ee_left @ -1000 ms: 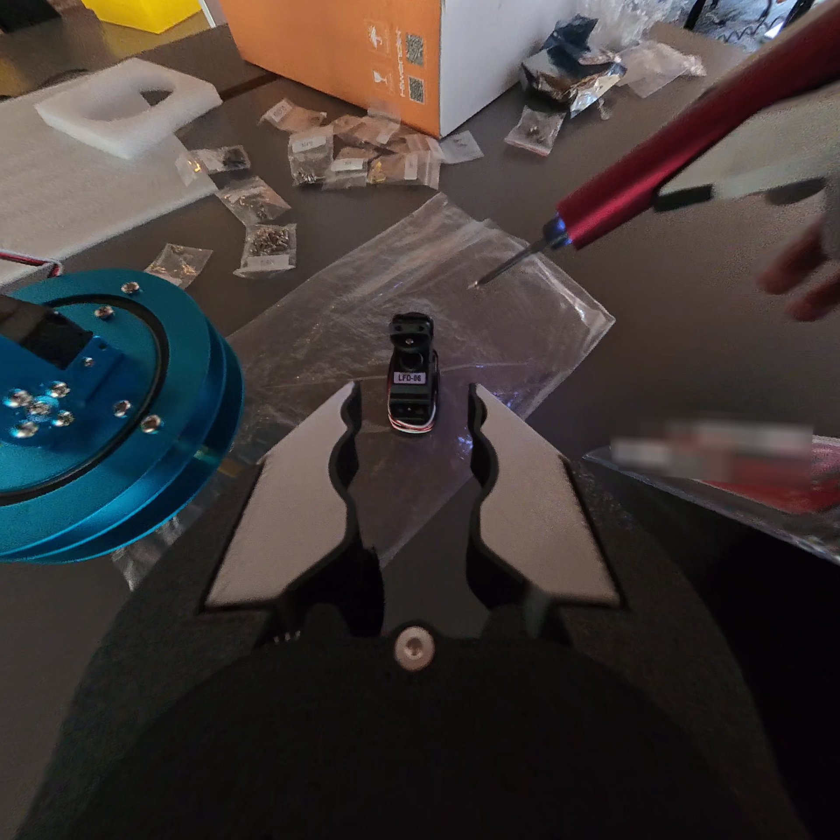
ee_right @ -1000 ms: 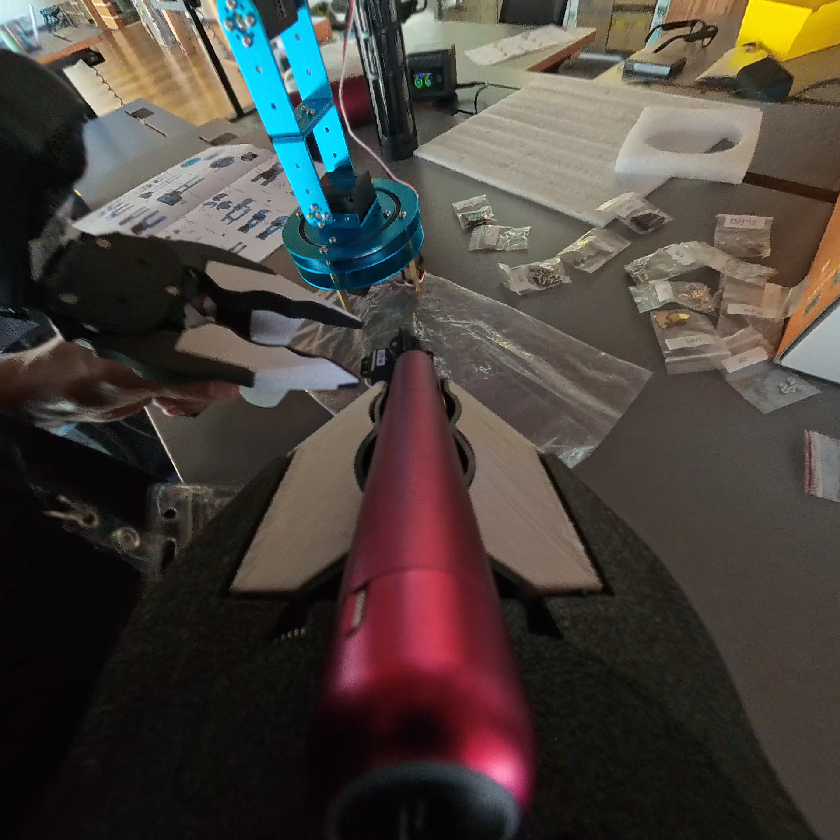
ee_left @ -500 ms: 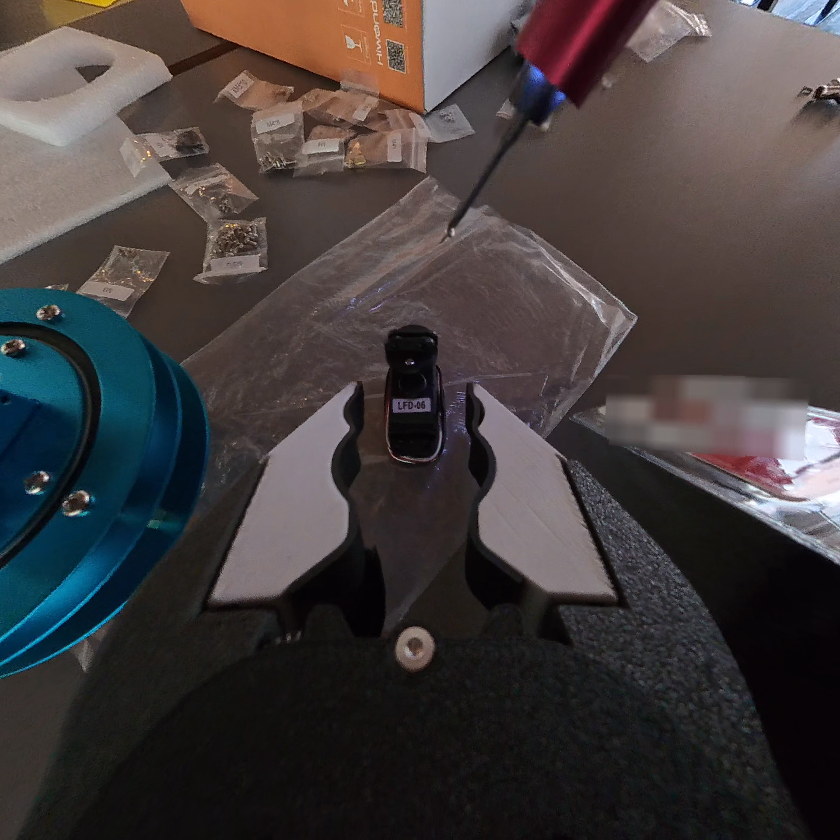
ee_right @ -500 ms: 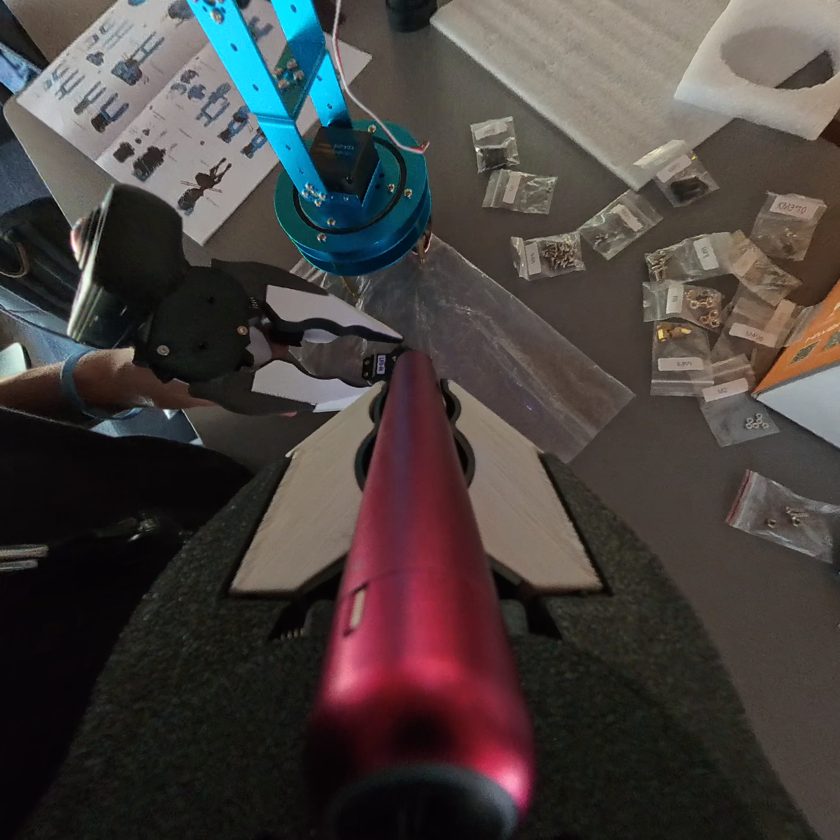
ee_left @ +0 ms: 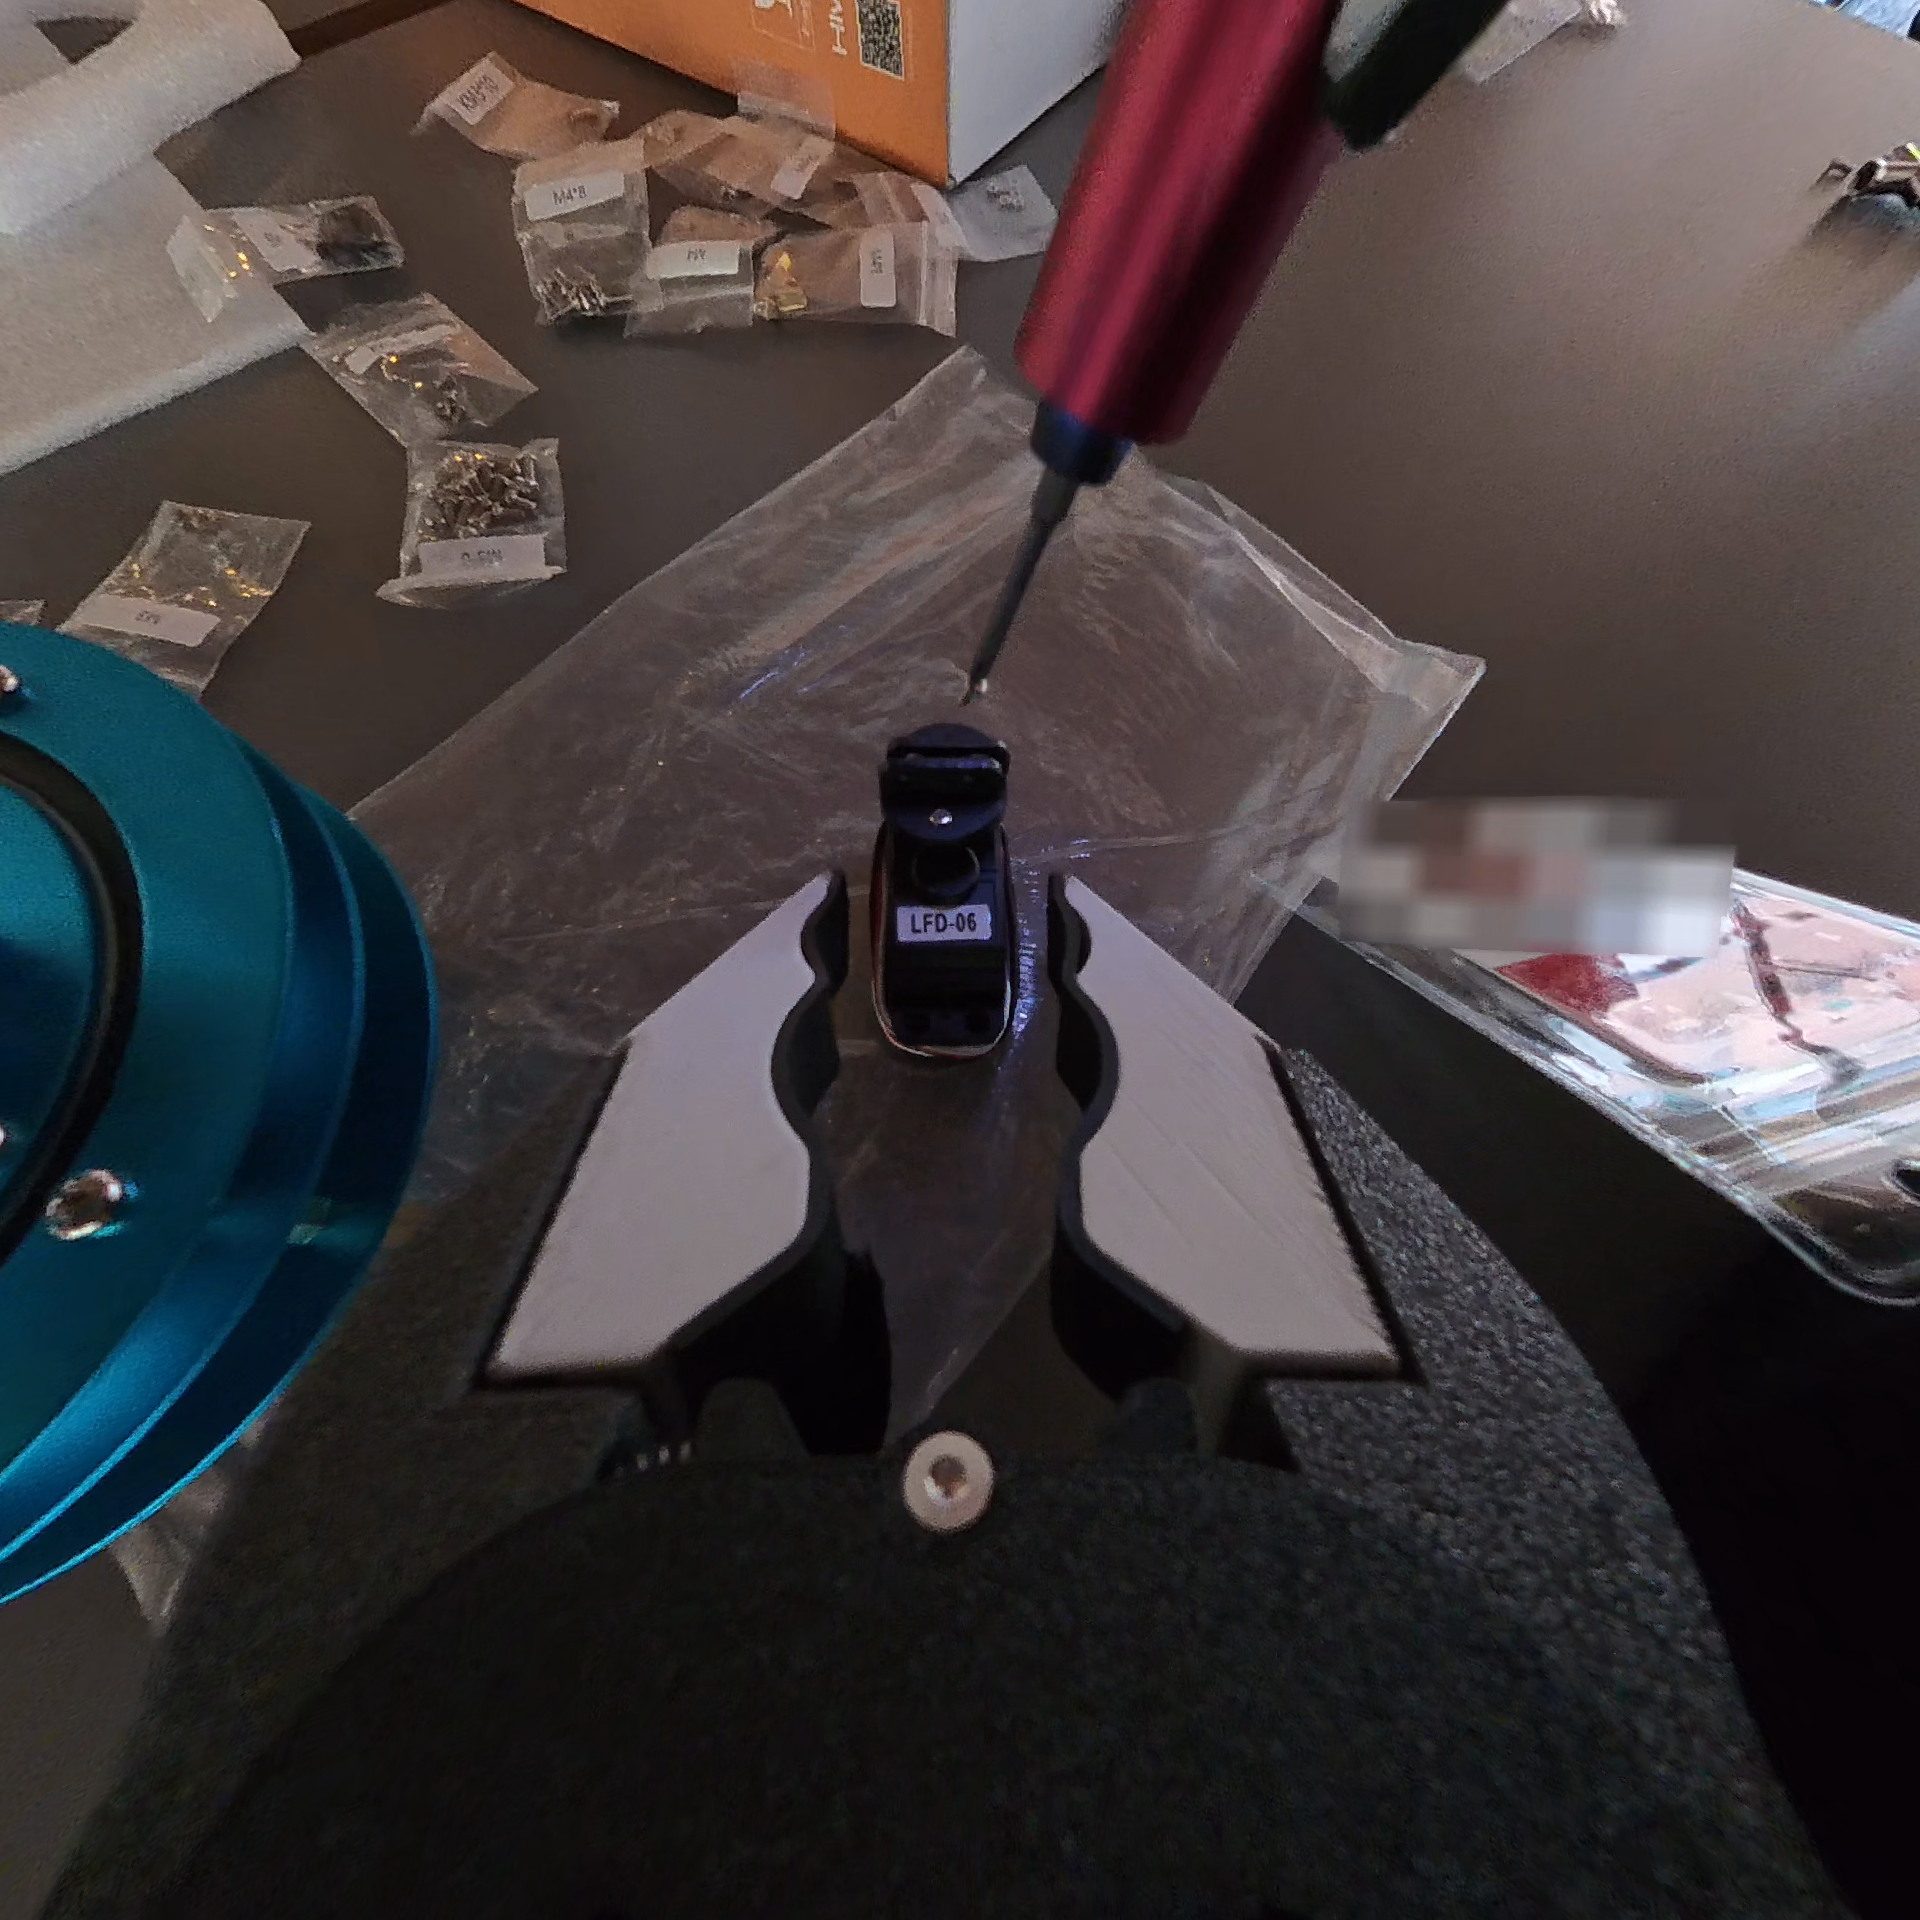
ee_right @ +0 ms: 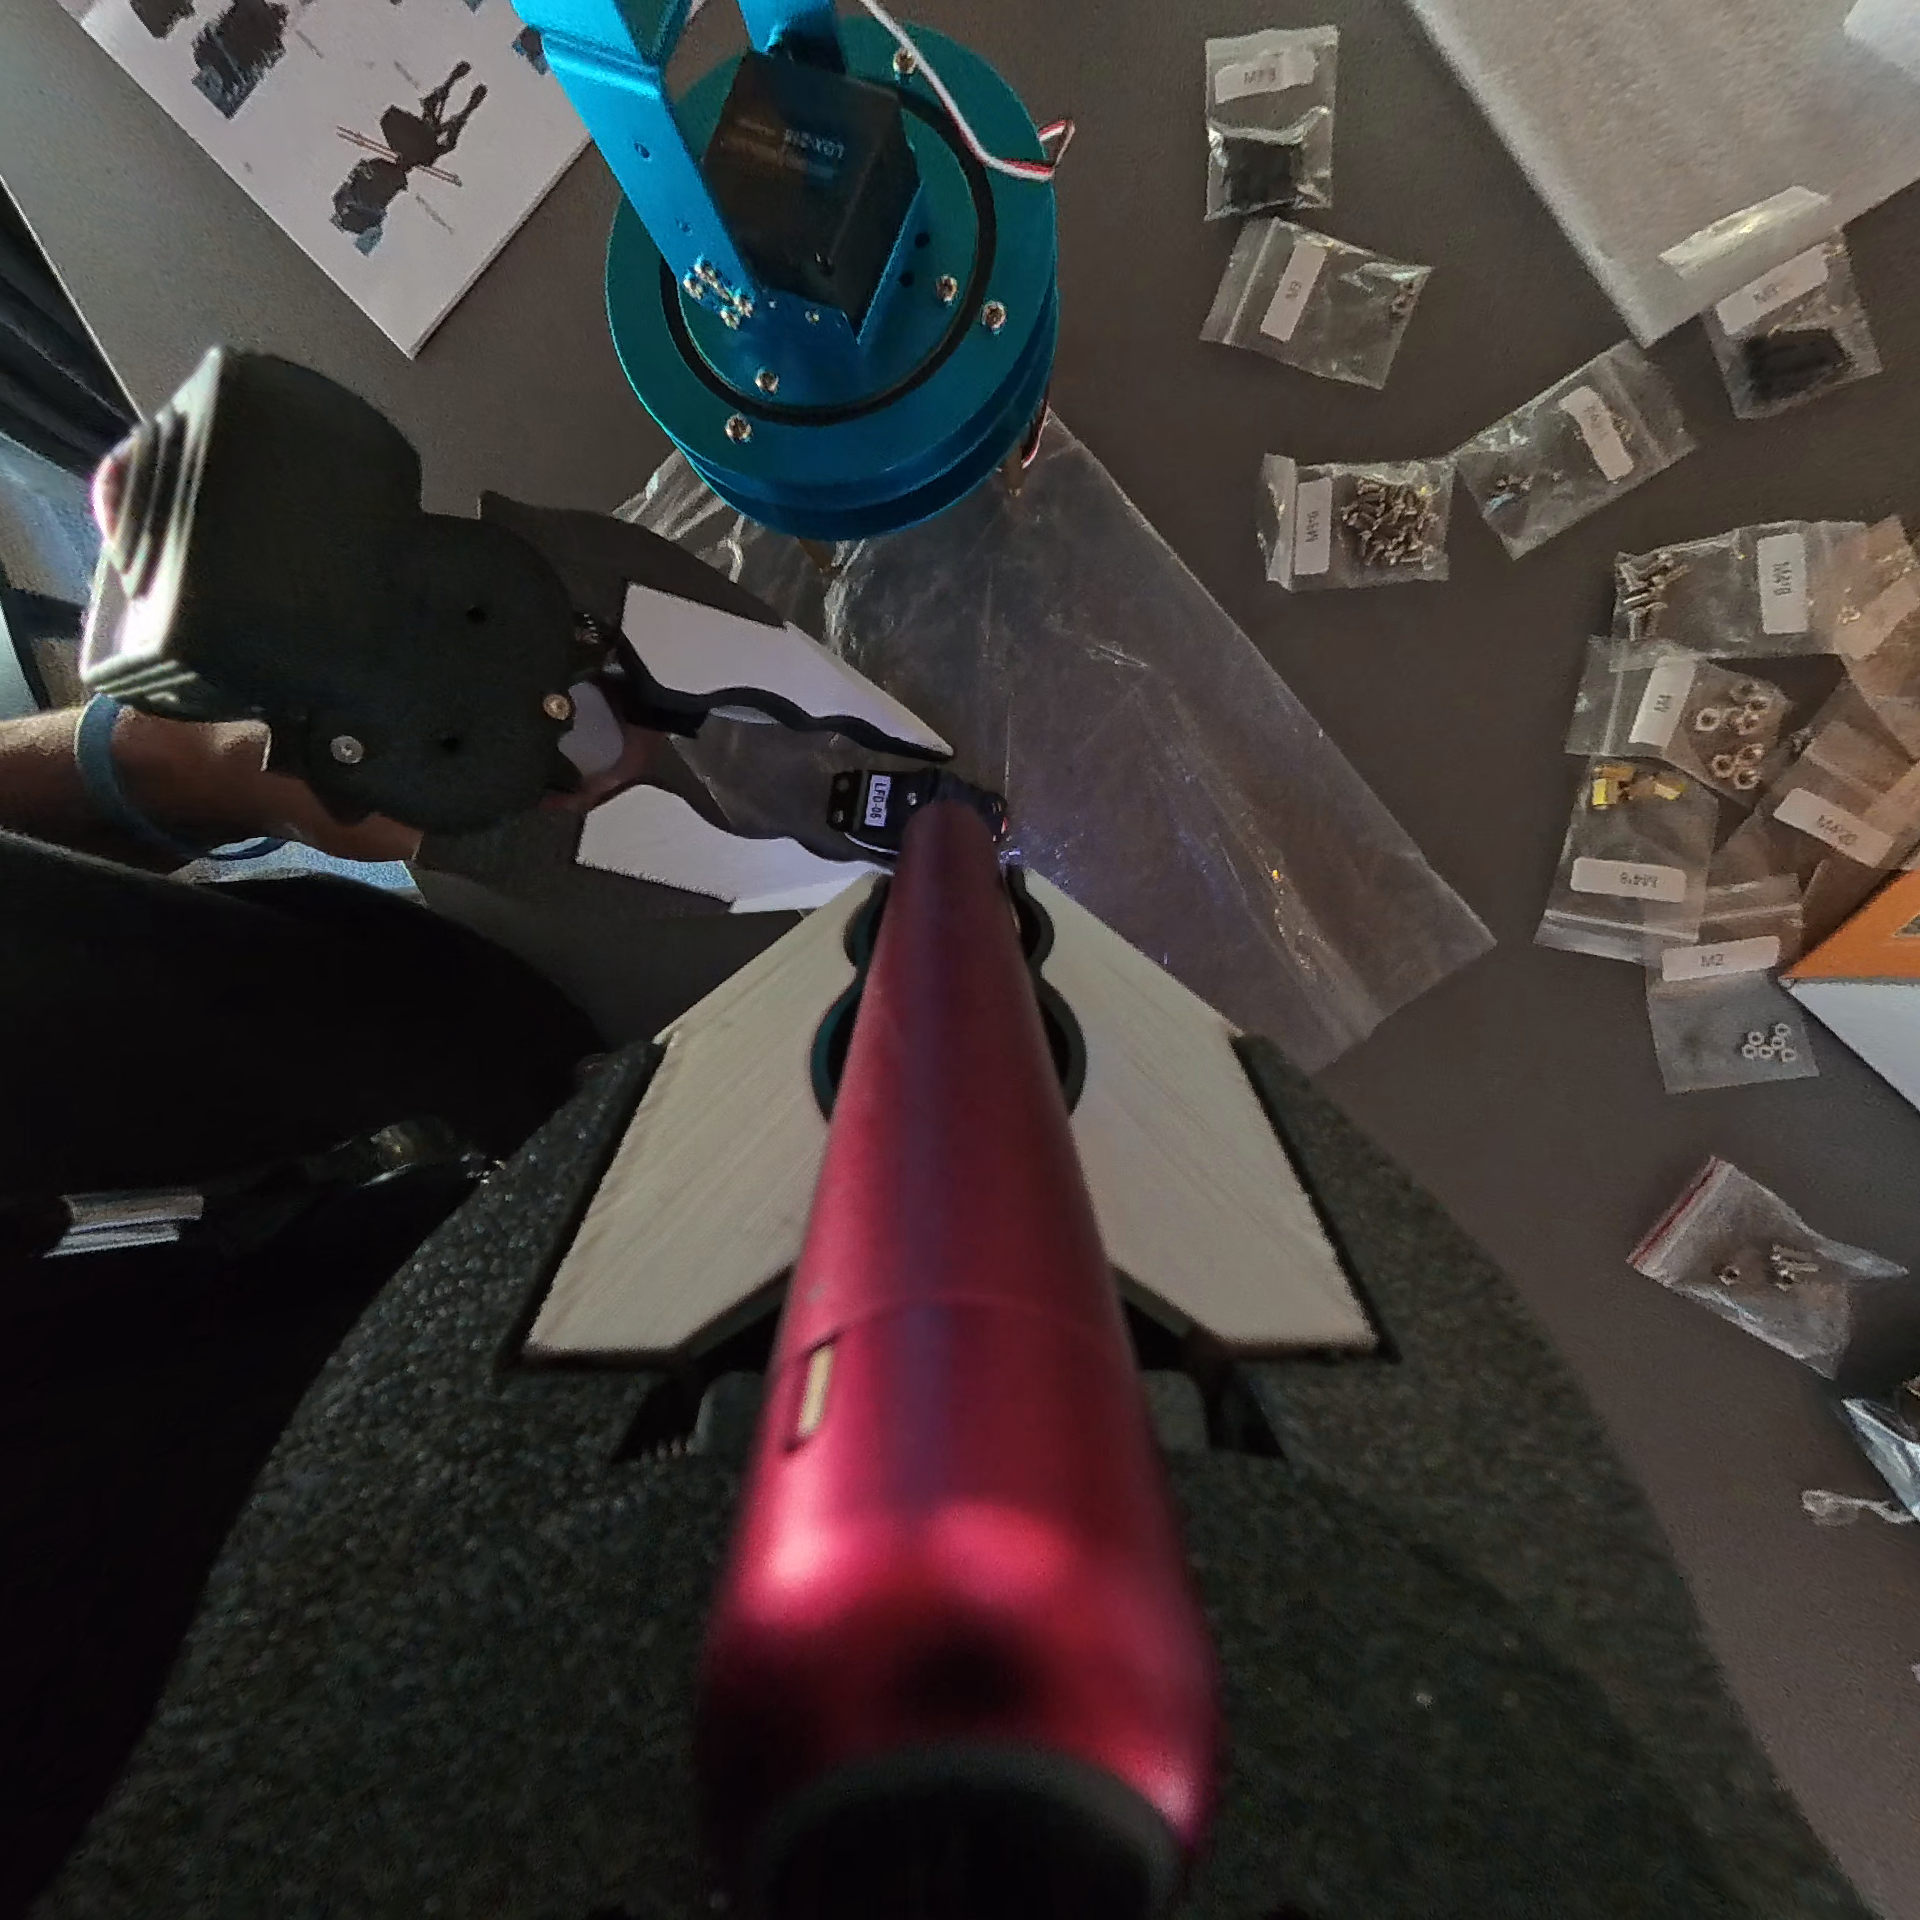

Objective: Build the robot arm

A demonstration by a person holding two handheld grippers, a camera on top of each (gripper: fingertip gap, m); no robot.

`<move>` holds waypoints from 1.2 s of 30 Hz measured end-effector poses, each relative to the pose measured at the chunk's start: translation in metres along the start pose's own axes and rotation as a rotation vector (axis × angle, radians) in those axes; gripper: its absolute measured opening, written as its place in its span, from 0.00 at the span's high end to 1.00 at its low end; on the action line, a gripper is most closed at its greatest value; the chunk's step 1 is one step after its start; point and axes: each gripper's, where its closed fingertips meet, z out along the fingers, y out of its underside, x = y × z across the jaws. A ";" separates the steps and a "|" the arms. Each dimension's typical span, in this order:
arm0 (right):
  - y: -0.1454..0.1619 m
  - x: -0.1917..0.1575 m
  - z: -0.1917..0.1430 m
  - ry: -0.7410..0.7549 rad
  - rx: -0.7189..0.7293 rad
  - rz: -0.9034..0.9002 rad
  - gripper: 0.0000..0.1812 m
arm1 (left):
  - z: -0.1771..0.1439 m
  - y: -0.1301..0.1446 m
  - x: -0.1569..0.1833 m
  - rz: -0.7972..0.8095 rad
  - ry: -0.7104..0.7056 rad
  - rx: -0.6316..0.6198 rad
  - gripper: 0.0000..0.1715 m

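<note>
Left gripper (ee_left: 943, 935), jaws apart w/ gaps either side, straddles a small black servo (ee_left: 941, 935) lying on a clear bag (ee_left: 1195, 707). Right gripper (ee_right: 940, 914) is clamped round a red screwdriver (ee_right: 935, 1299); its tip hovers just above the servo's far end, possibly touching. Blue base (ee_left: 187, 1091) sits left.

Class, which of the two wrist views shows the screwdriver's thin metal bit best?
The left wrist view: the red screwdriver shows its bit clearly above the small black servo. In the right wrist view the handle hides the bit.
</note>
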 end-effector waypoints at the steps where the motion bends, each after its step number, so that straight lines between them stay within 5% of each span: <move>1: 0.000 0.000 0.001 -0.005 -0.009 -0.003 0.87 | 0.000 0.000 0.000 0.001 0.001 -0.003 0.78; 36: -0.001 0.001 0.010 -0.002 -0.064 -0.035 0.87 | 0.001 -0.001 0.002 0.001 0.017 0.003 0.78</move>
